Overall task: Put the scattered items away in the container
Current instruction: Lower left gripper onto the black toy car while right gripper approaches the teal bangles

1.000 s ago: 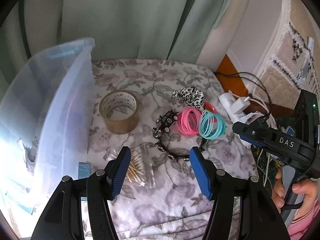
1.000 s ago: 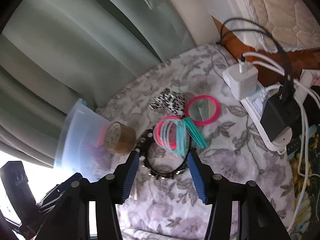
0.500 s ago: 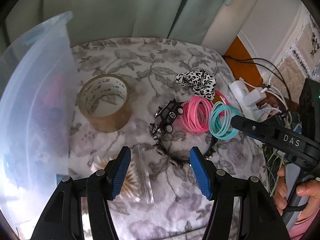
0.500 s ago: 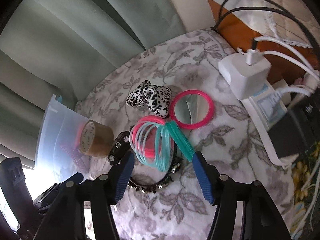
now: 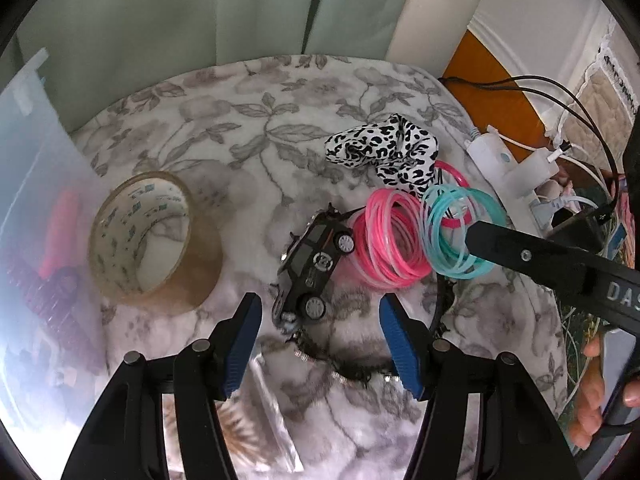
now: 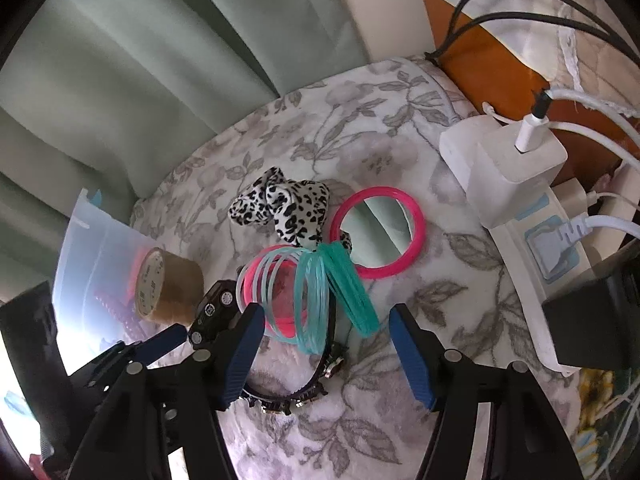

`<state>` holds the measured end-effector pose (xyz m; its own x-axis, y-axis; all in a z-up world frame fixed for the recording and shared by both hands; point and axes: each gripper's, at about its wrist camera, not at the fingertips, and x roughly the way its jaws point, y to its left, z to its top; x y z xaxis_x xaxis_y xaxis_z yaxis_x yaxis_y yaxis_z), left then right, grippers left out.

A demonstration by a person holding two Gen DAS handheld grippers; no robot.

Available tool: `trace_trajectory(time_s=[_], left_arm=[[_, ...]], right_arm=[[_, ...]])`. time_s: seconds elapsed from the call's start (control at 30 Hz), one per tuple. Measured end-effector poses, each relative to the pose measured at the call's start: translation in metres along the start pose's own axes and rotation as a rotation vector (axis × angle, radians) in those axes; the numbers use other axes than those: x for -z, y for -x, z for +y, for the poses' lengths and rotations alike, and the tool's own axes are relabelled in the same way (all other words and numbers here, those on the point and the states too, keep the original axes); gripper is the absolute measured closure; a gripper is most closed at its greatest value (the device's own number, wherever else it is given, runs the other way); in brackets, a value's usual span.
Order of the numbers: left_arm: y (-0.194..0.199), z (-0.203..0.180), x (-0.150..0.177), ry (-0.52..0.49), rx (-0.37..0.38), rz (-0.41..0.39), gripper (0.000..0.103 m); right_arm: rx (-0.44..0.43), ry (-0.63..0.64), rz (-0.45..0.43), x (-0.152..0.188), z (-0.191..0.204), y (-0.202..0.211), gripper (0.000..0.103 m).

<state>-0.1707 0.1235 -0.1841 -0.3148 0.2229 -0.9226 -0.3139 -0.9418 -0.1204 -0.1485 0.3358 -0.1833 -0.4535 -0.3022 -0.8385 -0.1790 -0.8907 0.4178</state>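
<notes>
Mostly undone: translucent plastic bin [image 5: 36, 184] holds a few things; brown tape roll [image 5: 154, 240], black toy car [image 5: 316, 264], pink and teal bangles [image 6: 304, 292] still out. Left gripper [image 5: 320, 332] spread, empty; right gripper [image 6: 326, 344] just widened, empty.

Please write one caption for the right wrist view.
Open right gripper above teal bangles on floral cloth.

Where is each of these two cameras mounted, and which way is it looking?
Left wrist: on the left hand-held gripper, looking steeply down at the toy car; its blue fingers, the right gripper's finger and a hand show.
Right wrist: on the right hand-held gripper, looking down at the bangles; its own fingers show.
Shared: tape roll, car, bangles, scrunchie.
</notes>
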Motion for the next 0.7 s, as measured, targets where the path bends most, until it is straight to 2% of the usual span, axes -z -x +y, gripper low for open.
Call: trace_trajectory(time_s=[0.23, 0.4, 0.57, 0.7], left_arm=[[-0.007, 0.005, -0.008, 0.014, 0.009, -0.006, 0.057], [-0.012, 0.006, -0.009, 0.016, 0.014, -0.004, 0.058], [-0.016, 0.004, -0.008, 0.012, 0.012, 0.004, 0.058], [-0.019, 0.006, -0.009, 0.02, 0.01, 0.008, 0.058]], right_arm=[[-0.008, 0.037, -0.023, 0.001, 0.012, 0.01, 0.035], [-0.004, 0.049, -0.05, -0.001, 0.011, 0.017, 0.035], [-0.041, 0.041, 0.0, 0.0, 0.01, 0.001, 0.035], [-0.043, 0.086, 0.021, 0.002, 0.022, -0.007, 0.032]])
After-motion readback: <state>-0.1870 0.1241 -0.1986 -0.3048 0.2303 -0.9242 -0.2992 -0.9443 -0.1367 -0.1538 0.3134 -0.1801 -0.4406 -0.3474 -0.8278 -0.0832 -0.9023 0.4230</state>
